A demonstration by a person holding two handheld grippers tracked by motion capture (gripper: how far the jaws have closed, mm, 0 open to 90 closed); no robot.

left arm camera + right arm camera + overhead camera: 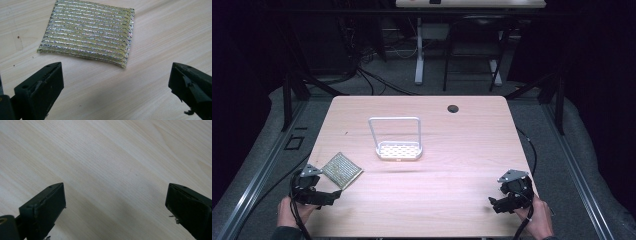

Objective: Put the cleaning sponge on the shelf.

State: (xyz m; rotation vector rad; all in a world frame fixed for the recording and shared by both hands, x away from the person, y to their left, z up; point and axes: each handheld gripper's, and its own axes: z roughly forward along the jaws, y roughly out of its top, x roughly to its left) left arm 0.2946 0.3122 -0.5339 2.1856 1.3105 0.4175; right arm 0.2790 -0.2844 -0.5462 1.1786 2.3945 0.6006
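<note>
Jaws standing wide apart with nothing between them, the left gripper [116, 85] is hovering at the near left corner of the wooden table [452, 195], pointing at the glittery gold-and-silver scouring pad [86, 33] that is lying flat on the wood just beyond its tips (untouched, a strip of bare table showing between). The right gripper [115, 207] is likewise gaping over bare wood near the right edge, well apart from the pad, while a white wire-handled rack [396, 140] is sitting mid-table.
</note>
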